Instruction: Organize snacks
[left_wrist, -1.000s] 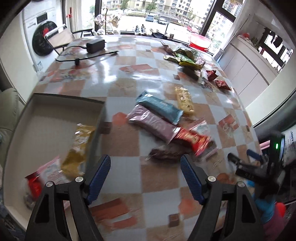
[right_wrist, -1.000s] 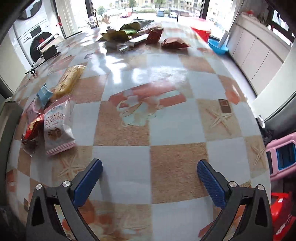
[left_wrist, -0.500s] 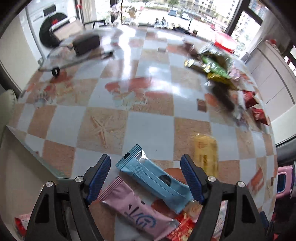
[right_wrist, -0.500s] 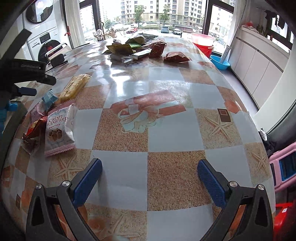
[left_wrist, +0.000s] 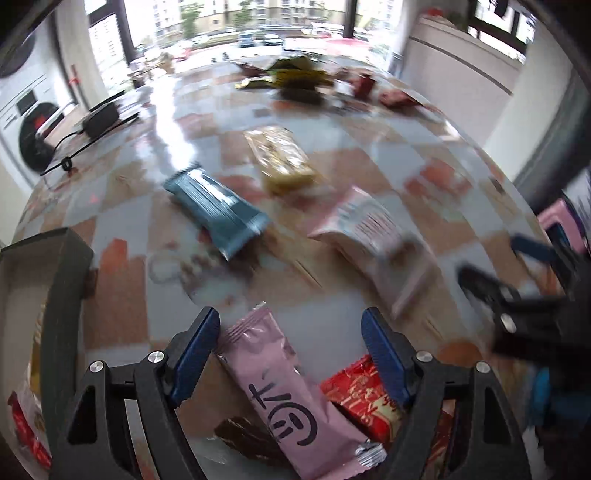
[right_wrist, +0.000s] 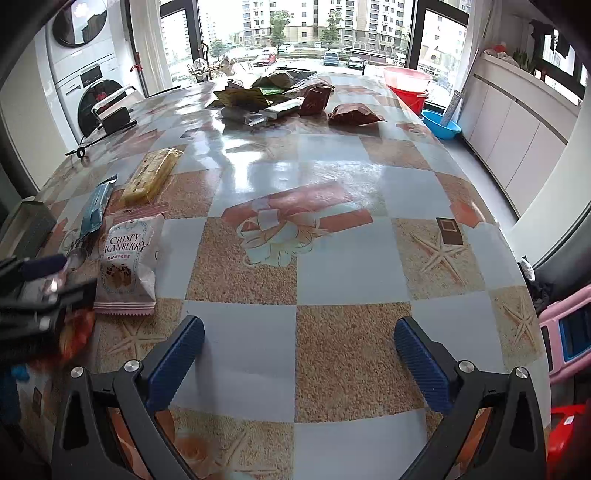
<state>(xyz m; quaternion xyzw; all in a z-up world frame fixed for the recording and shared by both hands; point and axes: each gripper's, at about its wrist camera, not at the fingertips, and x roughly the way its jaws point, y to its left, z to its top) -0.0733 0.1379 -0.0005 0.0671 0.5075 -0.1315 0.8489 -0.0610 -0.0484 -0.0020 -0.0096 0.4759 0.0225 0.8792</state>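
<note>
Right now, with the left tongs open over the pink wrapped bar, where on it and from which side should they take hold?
Across the middle of the pink bar, from above. It lies flat on the table, long axis running roughly away from the left tongs, already between the open fingers. Its narrow width probably fits that gap; the crimped ends are thin and likely to slip. Watch the red packet touching its right edge.

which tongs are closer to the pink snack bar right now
Left. The left tongs are open with the pink snack bar lying between their fingers. The right tongs are open over bare table, well off to the bar's right.
</note>
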